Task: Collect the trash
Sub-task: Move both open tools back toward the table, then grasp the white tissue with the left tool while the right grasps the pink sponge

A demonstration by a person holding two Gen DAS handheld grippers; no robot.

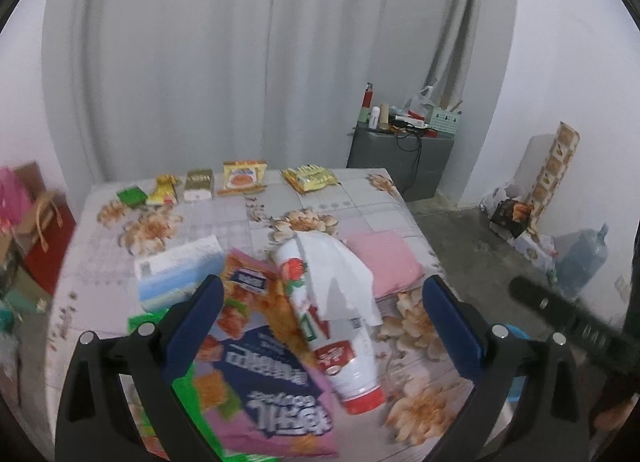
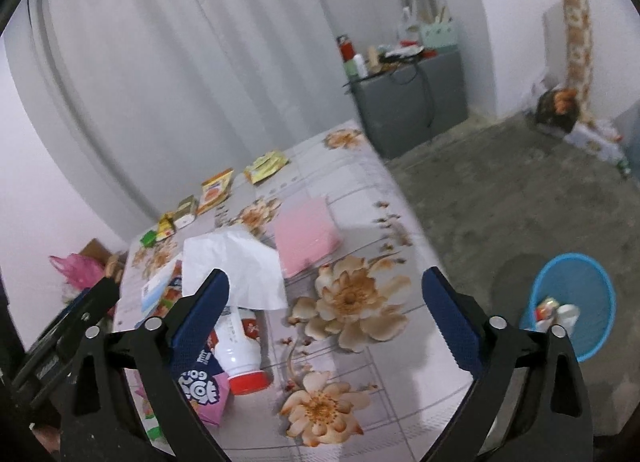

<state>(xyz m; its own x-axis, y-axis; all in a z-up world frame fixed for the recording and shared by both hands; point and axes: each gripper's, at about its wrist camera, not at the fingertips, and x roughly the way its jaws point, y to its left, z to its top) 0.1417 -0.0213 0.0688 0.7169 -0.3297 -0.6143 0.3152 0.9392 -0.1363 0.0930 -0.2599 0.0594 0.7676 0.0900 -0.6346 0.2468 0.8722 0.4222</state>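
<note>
Left wrist view shows the big flowery table (image 1: 360, 198). On it lies a snack bag (image 1: 256, 362), touching a white bottle (image 1: 344, 350) under a tissue (image 1: 336, 274). The left gripper (image 1: 322, 310) and right gripper (image 2: 324, 302) are both spread wide, holding nothing. A blue bin (image 2: 576, 302) sits on the floor.

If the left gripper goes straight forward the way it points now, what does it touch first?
Most likely the white bottle with the red cap, which lies between the open fingers of the left gripper, or the white tissue draped over it. Depth is unclear, so the snack bag beside it might come first.
</note>
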